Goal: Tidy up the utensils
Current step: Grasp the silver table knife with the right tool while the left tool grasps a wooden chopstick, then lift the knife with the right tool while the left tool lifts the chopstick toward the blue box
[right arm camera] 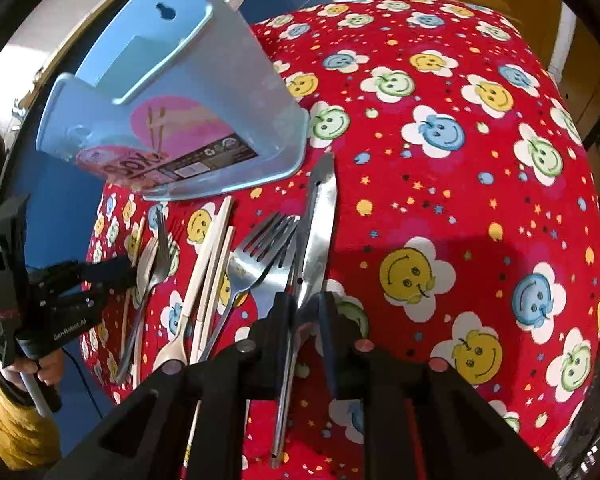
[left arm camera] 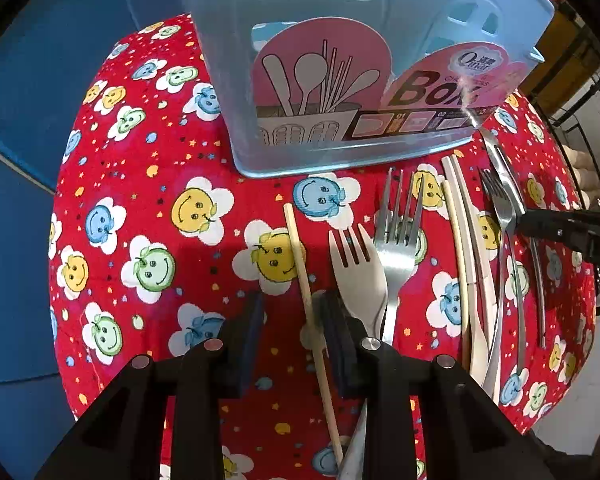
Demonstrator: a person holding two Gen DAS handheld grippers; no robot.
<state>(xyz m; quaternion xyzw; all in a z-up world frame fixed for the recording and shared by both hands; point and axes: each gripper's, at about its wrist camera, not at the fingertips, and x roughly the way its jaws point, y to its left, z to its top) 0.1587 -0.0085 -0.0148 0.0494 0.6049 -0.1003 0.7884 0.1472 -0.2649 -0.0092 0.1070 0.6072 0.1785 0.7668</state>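
left gripper (left arm camera: 290, 320): jaws narrowed around a single beige chopstick (left arm camera: 306, 300), which touches the right pad; the left pad stands clear.
right gripper (right arm camera: 304, 312): narrow, its pads pressing on the steel knife (right arm camera: 320, 224) near where blade meets handle.
utensils: forks, chopsticks and a spoon lie side by side on the red smiley tablecloth (left arm camera: 148, 208).
holder: pale blue utensil box (left arm camera: 340, 80) stands just behind the row.
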